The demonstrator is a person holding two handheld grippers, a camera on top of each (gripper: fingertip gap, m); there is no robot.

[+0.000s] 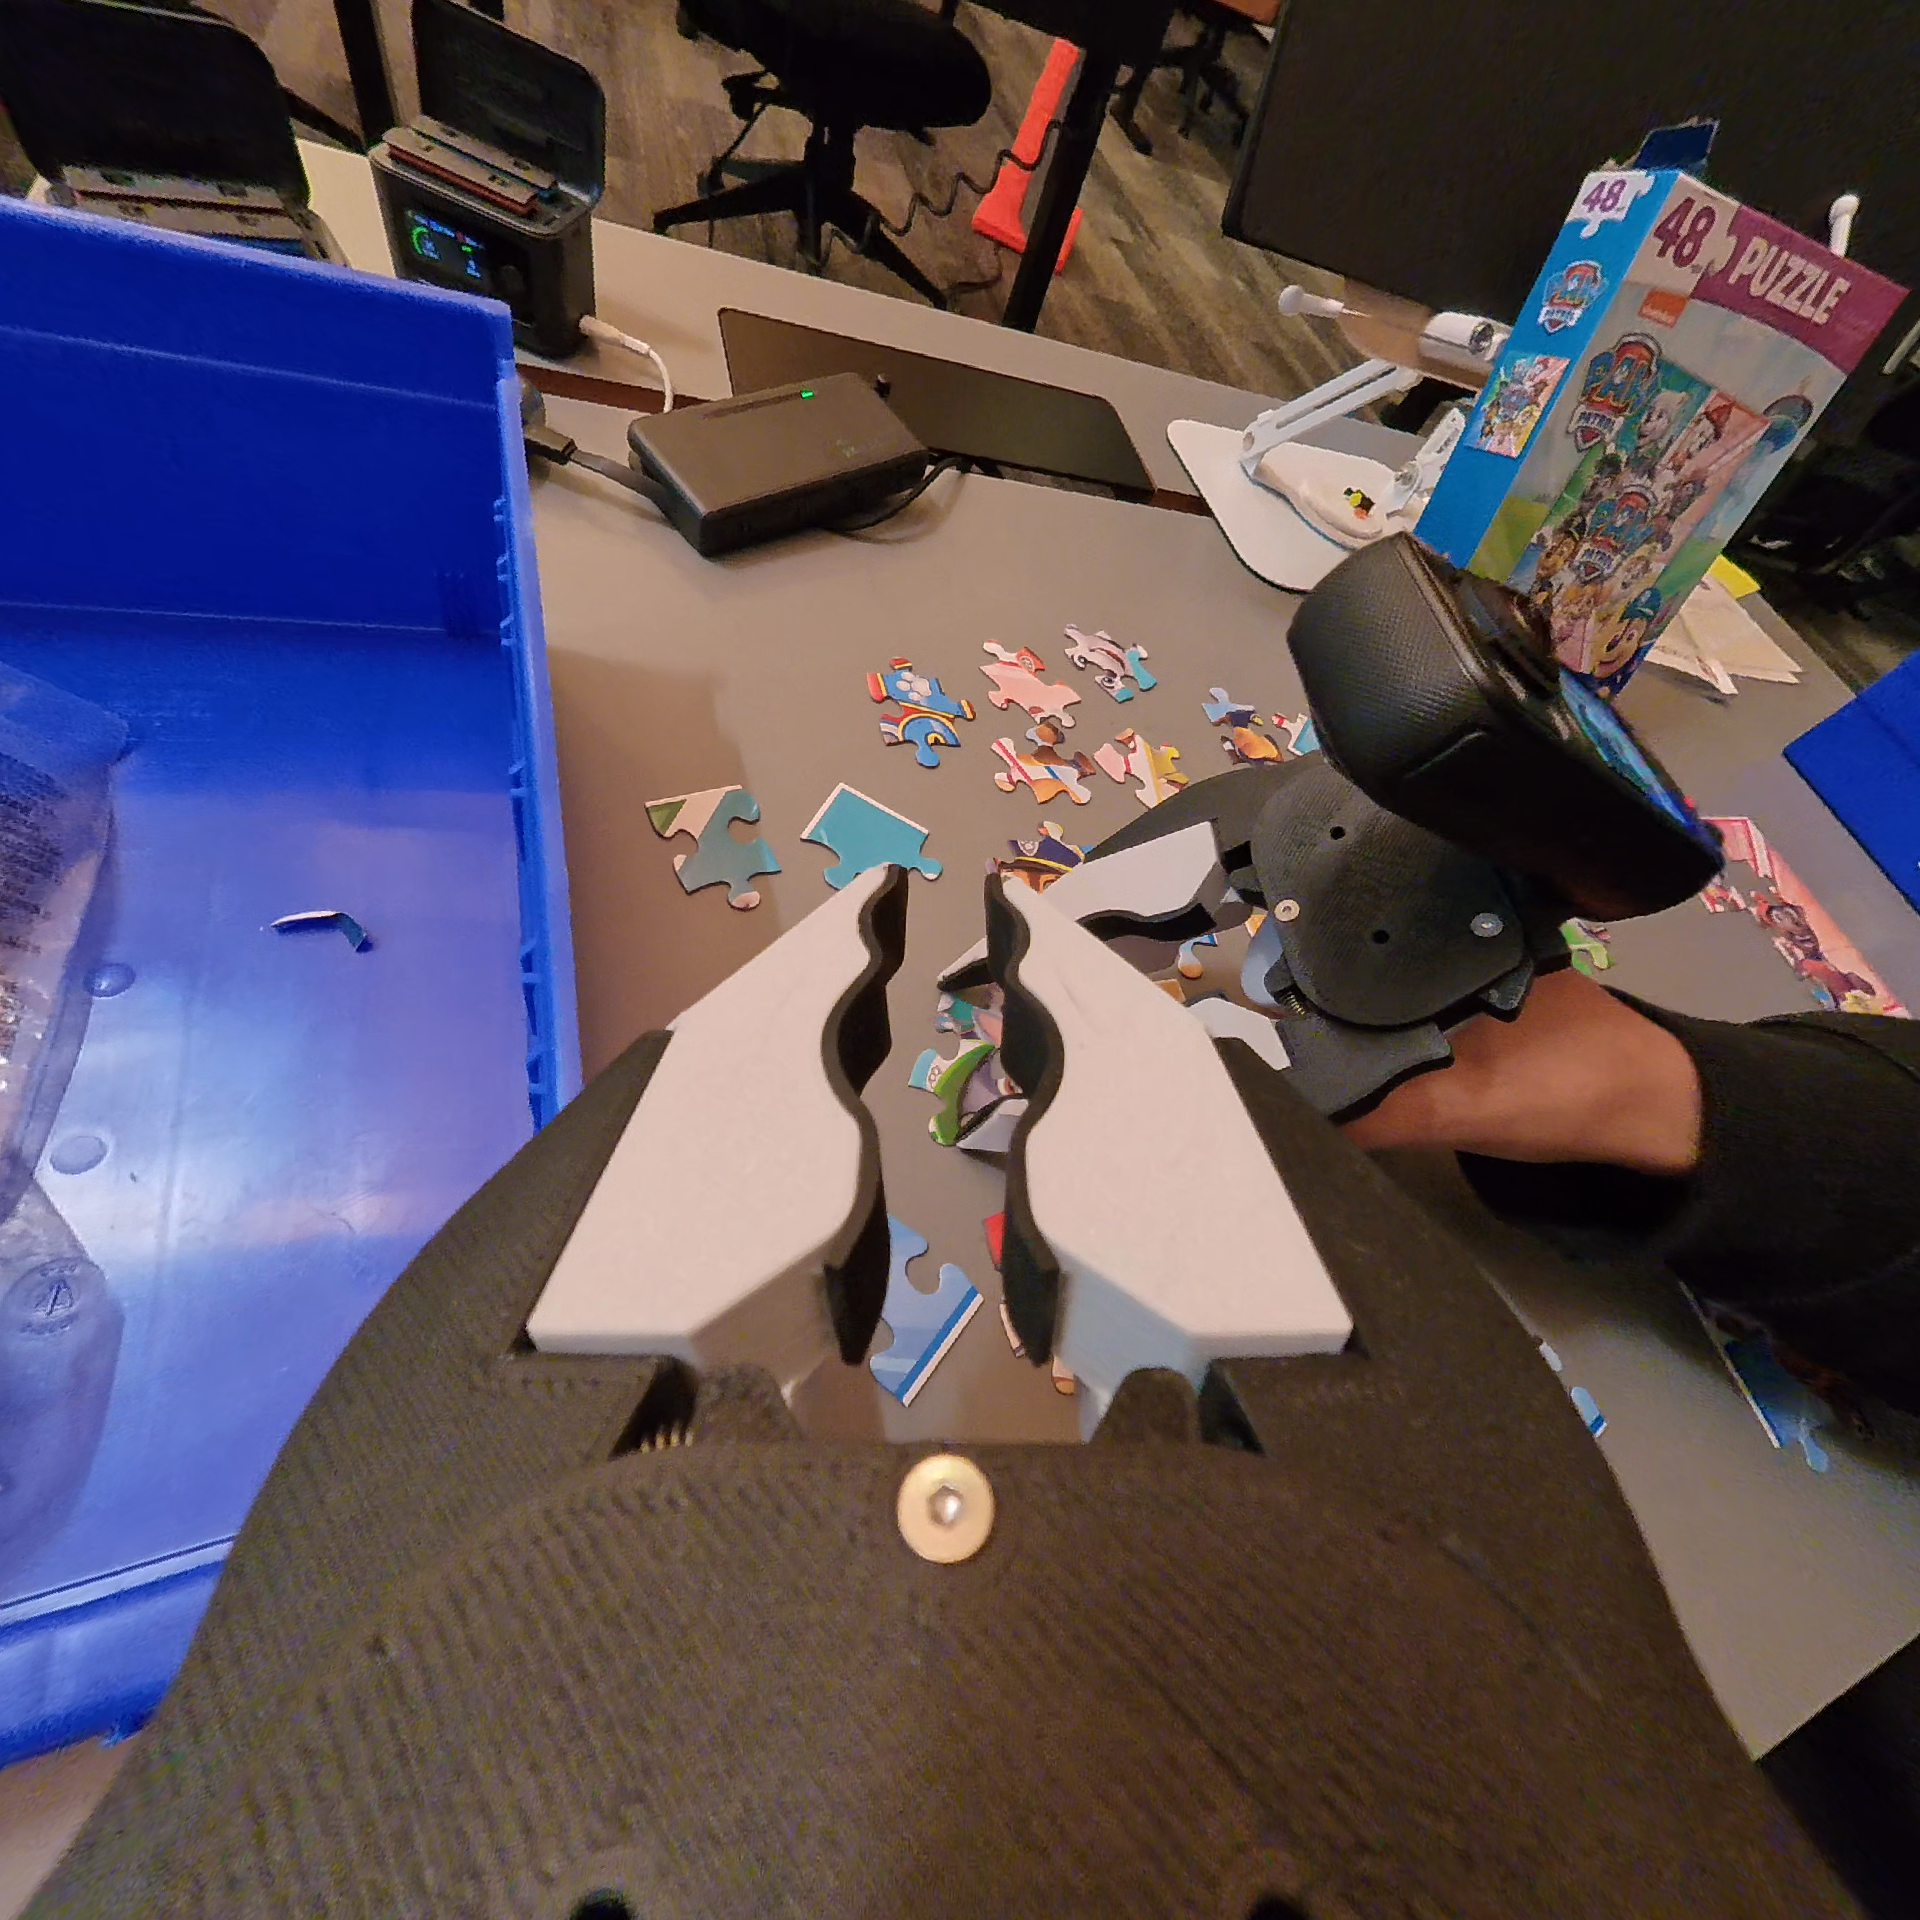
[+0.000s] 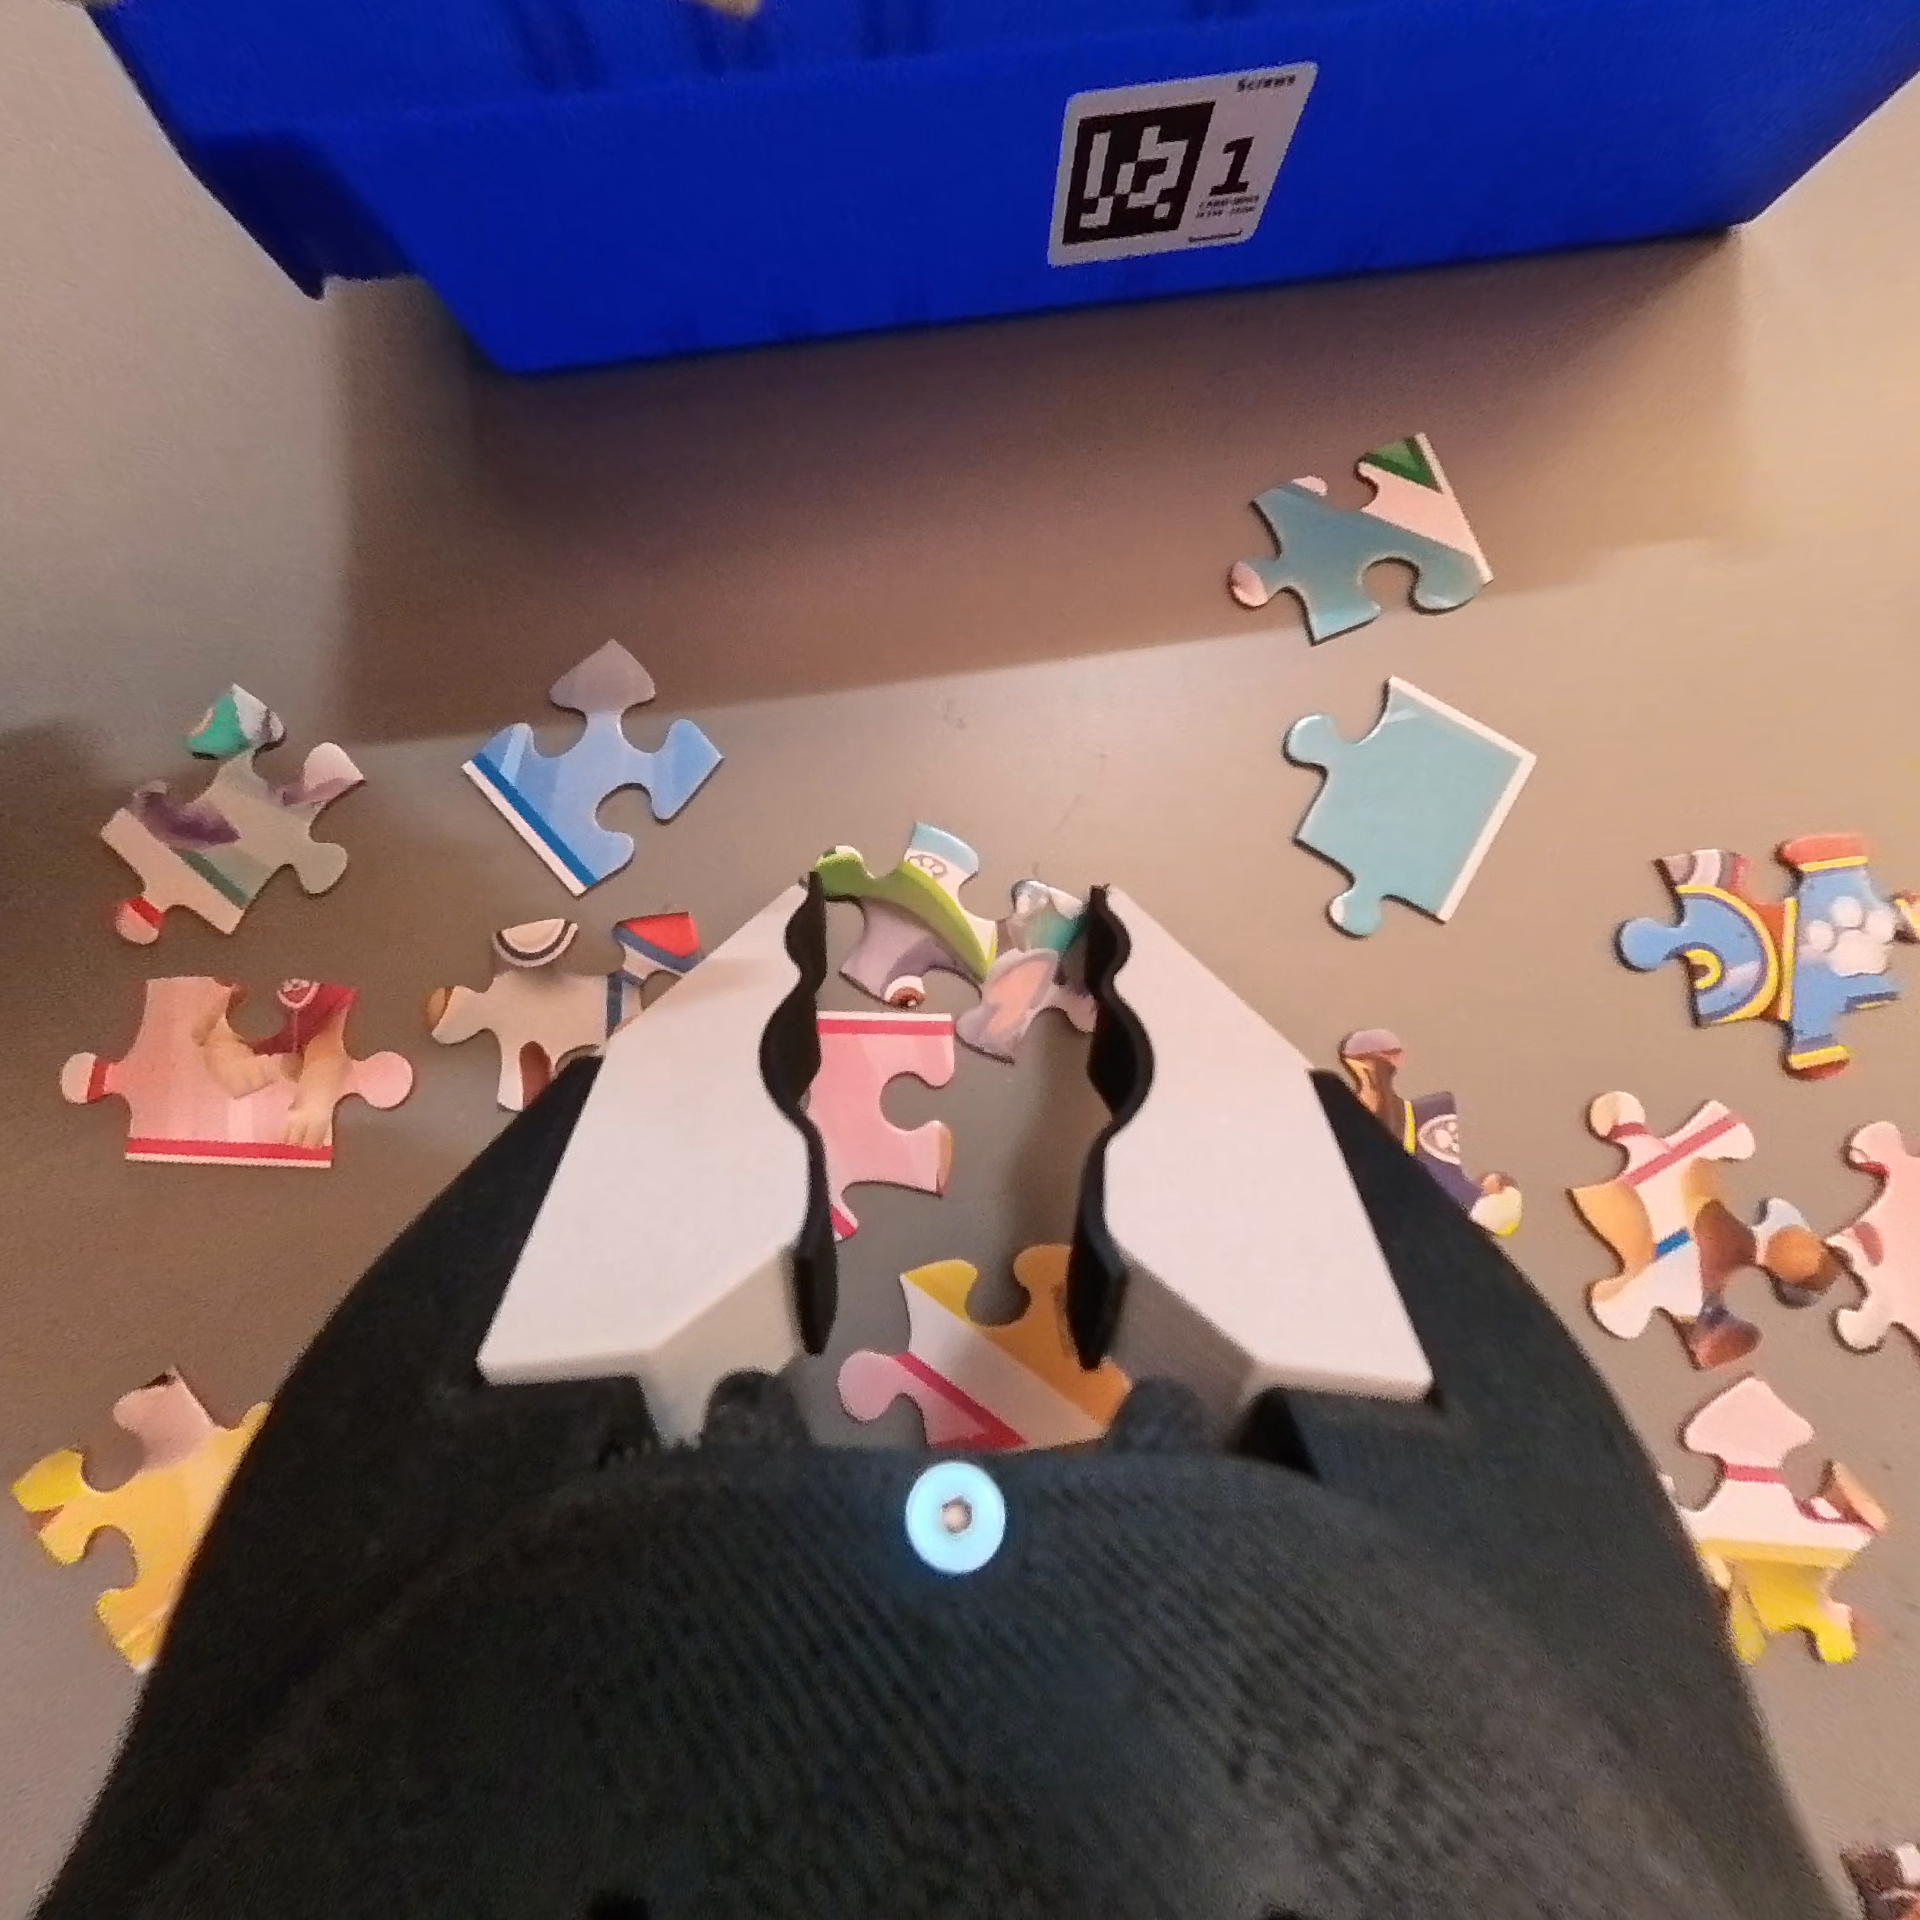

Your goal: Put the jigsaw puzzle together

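Several loose puzzle pieces lie on the grey table [image 2: 935,540]. My right gripper [image 2: 956,899] is open and low over them. A green-and-purple piece [image 2: 904,925] and a pale purple piece [image 2: 1023,987] lie between its fingertips, and a pink piece [image 2: 883,1101] lies between the fingers farther back. None is lifted. In the left wrist view, the right gripper's fingers [image 1: 1143,873] straddle the same green-and-purple piece [image 1: 961,1081]. My left gripper [image 1: 945,883] hovers just above them, its jaws a narrow gap apart with nothing between. A teal corner piece [image 1: 868,831] lies beyond its tips.
A blue bin [image 1: 260,520] holding a clear plastic bottle [image 1: 42,935] stands to the left; it also shows in the right wrist view [image 2: 727,208]. A puzzle box [image 1: 1642,416] stands far right, and a black device [image 1: 779,457] with cables at the back. A sleeved hand [image 1: 1558,1101] holds the right gripper. The left gripper's tips are roughly 12 cm from the right gripper's. My right tips are roughly 25 cm from the black device [image 1: 779,457].
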